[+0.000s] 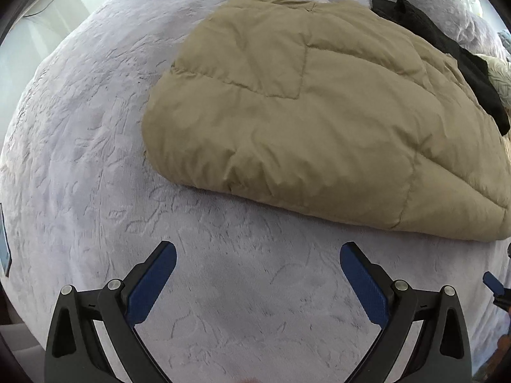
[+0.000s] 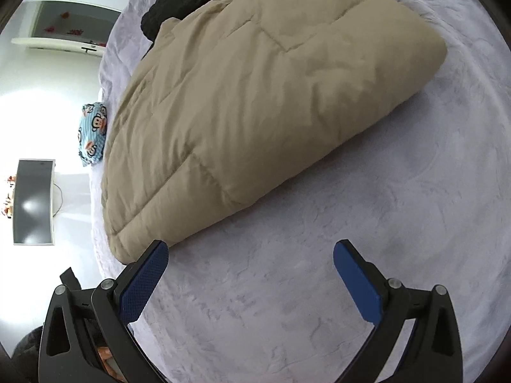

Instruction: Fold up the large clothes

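Half the black garment (image 1: 447,41) hidden behind folded tan coat (image 1: 319,121), cropped rightward

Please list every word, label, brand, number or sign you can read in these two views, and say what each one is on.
None can be read.
The tan quilted jacket shows no tag or lettering.
The blue pillow carries cartoon monkey faces only, no words.
The dark screen is blank.
The red marks on the wall shelf are too small and blurred to tell.
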A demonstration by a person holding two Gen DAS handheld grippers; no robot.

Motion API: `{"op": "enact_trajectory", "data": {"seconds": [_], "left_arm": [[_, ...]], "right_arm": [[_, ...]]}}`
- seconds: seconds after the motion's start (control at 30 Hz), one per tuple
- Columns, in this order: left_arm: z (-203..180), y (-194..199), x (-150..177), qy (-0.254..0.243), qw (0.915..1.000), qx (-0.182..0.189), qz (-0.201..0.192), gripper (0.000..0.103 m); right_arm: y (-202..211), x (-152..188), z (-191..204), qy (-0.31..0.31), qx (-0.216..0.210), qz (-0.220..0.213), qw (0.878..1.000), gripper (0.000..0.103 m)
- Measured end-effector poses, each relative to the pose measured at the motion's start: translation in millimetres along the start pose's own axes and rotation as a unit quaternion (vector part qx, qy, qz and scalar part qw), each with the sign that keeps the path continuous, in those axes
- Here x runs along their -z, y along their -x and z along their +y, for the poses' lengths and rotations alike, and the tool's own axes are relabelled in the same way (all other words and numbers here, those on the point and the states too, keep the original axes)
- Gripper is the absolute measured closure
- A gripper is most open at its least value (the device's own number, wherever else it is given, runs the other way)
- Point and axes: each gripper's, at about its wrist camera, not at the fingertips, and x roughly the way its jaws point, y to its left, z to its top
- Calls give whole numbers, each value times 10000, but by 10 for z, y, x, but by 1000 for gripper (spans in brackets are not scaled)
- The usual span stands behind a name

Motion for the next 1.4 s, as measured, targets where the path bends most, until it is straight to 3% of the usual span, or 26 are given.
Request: {"op": "enact_trajectory", "data": {"seconds": [0.07,0.17,0.23,0.3,0.33,0.47,0.57,0.67,0.83,0.9,1.07,1.13,1.17,1.2,1.27,1.3,1.33,1.4], "left_arm": [[97,33,-40,138,9997,145,-106,1],[356,90,-147,539,9928,1049,-191,1],[539,140,-232,912,9827,1568,-384,1],[676,161,-309,1147,9749,1826,-546,1],[765,142,-359,1323,9668,2108,-585,1],[870,-71,-417,1780,9410,2866,-272,1],[742,-266,-469,1874,9361,2978,-24,1],[640,-314,-636,1919,9350,2973,-250,1],[615,-403,-763,2285,9239,3051,-339,1],[614,-462,-804,2348,9243,2985,-373,1],[509,-687,-808,2397,9344,2607,-376,1],[492,-691,-820,2502,9341,2510,-437,2],[497,-676,-826,2570,9326,2487,-490,19],[511,-643,-839,2620,9301,2516,-551,43],[532,-591,-866,2614,9266,2633,-613,68],[527,-530,-877,2546,9266,2681,-684,76],[484,-418,-899,2337,9328,2622,-810,79],[383,-241,-939,1981,9438,2451,-998,82]], "right_arm": [[28,-48,-65,-157,-165,-19,9997,0],[87,-130,-156,-413,-463,-126,9980,0],[119,-206,-225,-590,-693,-227,9956,0],[129,-263,-263,-742,-879,-287,9930,0],[132,-295,-286,-824,-1025,-312,9908,0],[106,-396,-305,-954,-1350,-363,9856,0],[-7,-454,-311,-957,-1357,-285,9857,0],[-158,-526,-271,-970,-1423,-195,9849,0],[-257,-698,-191,-1000,-1719,-320,9795,0],[-235,-752,-227,-1051,-1834,-400,9766,0],[-418,-852,-277,-1333,-1843,-420,9729,0],[-465,-859,-308,-1389,-1800,-394,9730,0],[-468,-858,-321,-1427,-1803,-390,9724,0],[-460,-857,-323,-1443,-1808,-389,9721,1],[-436,-857,-332,-1476,-1746,-343,9729,12],[-429,-854,-353,-1492,-1715,-279,9734,39],[-408,-847,-376,-1517,-1756,-255,9724,53],[-342,-848,-362,-1428,-1788,-292,9730,66]]}}
